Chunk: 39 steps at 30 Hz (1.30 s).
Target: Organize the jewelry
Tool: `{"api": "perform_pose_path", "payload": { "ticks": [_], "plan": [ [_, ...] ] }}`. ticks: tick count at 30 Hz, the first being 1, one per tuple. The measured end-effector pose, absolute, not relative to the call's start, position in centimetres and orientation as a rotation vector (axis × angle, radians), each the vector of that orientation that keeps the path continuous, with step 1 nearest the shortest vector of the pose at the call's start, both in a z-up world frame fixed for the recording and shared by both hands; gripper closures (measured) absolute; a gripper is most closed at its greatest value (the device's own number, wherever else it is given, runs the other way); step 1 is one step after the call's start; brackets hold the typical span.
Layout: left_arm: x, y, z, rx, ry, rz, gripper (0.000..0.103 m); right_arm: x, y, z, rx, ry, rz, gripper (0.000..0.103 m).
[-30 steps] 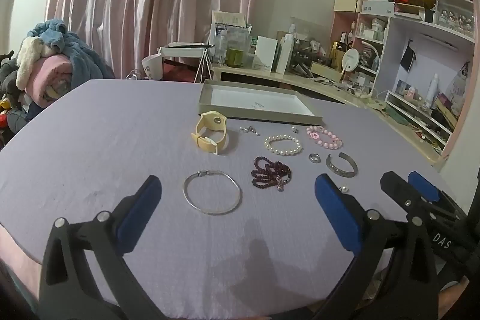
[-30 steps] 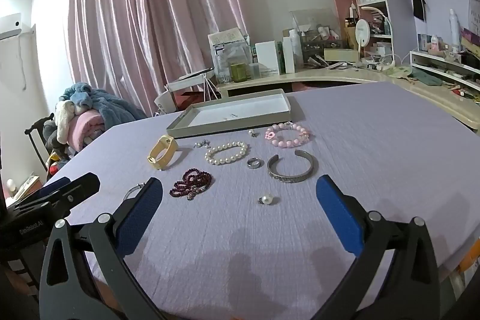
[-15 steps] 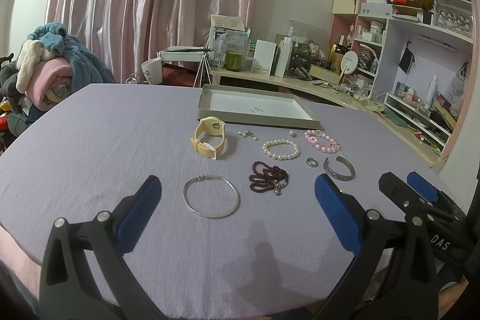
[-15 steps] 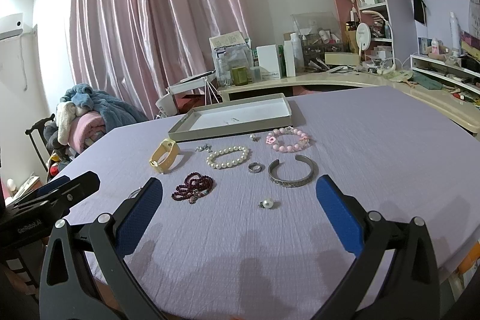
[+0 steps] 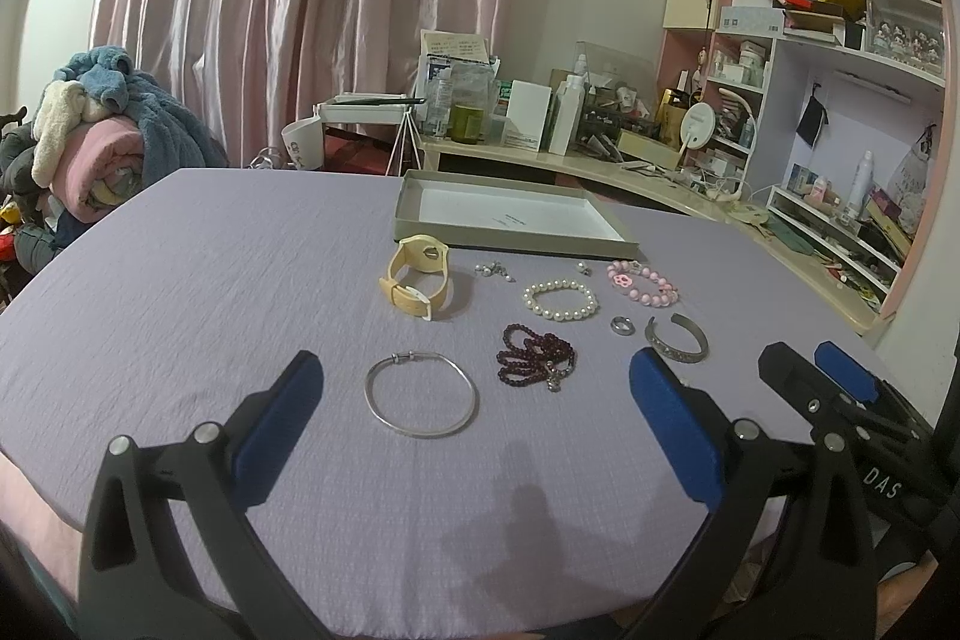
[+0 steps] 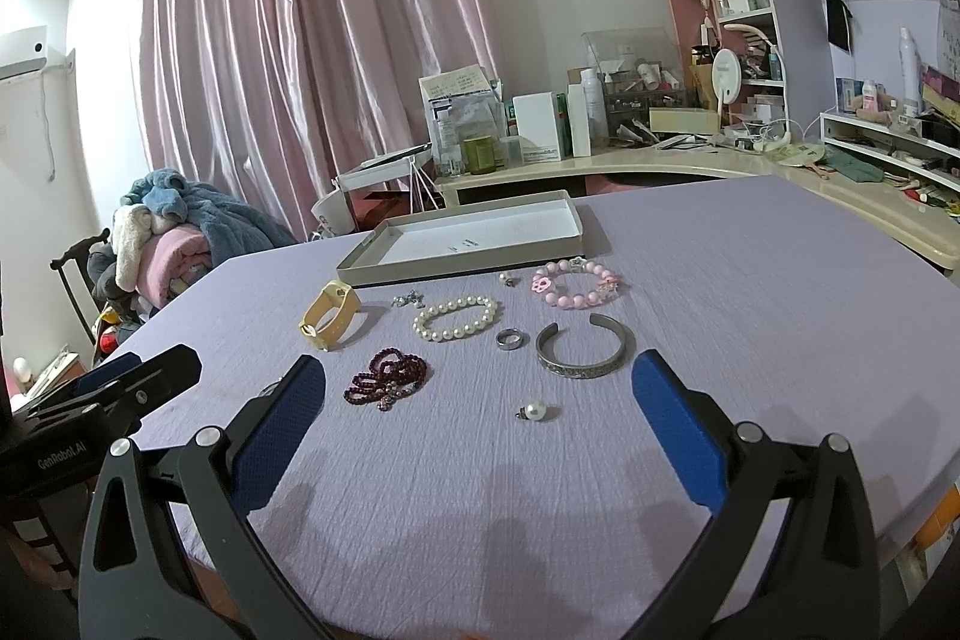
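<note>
Left wrist view: the left gripper [image 5: 474, 382] gapes wide and empty, a thin silver wire bangle [image 5: 422, 393] between its fingers.

Right wrist view: the right gripper [image 6: 480, 382] gapes wide and empty, a small white pearl pendant [image 6: 533, 410] between its fingers; a shallow grey cardboard tray [image 6: 462, 253] lies far ahead.

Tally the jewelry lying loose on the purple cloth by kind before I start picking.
Beaded bracelets: 3, pearl bracelet, pink bead bracelet, dark red bead strand
Metal bangles: 2, silver cuff, thin silver hoop
Watch: 1, yellow watch
Ring: 1, silver ring
Small loose pieces: 3, pearl pendant, charm cluster, tiny stud
Total: 10
</note>
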State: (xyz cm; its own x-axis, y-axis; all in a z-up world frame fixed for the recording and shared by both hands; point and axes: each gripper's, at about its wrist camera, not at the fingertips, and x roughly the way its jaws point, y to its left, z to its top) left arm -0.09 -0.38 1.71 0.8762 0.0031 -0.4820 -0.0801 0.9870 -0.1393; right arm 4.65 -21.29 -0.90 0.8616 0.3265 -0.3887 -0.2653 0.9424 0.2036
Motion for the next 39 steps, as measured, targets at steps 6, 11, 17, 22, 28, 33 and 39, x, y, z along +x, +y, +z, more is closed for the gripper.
{"api": "perform_pose_path", "payload": {
  "ticks": [6, 11, 17, 22, 28, 33, 39],
  "plan": [
    [-0.39, -0.30, 1.27, -0.156, 0.497, 0.041, 0.002, 4.65, -21.32, -0.95, 0.145, 0.431, 0.312, 0.001],
    [-0.35, -0.33, 1.32, -0.157, 0.498, 0.043, 0.002, 4.64, -21.36, -1.00, 0.145, 0.431, 0.312, 0.001],
    [-0.39, -0.31, 1.21, -0.156, 0.497, 0.043, 0.002, 4.62, -21.42, -1.03, 0.145, 0.430, 0.312, 0.001],
    [-0.40, -0.31, 1.18, -0.156, 0.496, 0.043, 0.002, 4.62, -21.40, -1.01, 0.146, 0.430, 0.312, 0.001],
    [-0.46, -0.35, 1.20, -0.157, 0.496, 0.042, 0.002, 4.62, -21.43, -1.09, 0.145, 0.430, 0.313, 0.001],
    [-0.45, -0.34, 1.21, -0.157, 0.496, 0.043, 0.002, 4.64, -21.43, -1.09, 0.144, 0.430, 0.313, 0.001],
    [-0.43, -0.29, 1.11, -0.156, 0.496, 0.043, 0.002, 4.65, -21.42, -1.12, 0.145, 0.430, 0.313, 0.001]
  ]
}}
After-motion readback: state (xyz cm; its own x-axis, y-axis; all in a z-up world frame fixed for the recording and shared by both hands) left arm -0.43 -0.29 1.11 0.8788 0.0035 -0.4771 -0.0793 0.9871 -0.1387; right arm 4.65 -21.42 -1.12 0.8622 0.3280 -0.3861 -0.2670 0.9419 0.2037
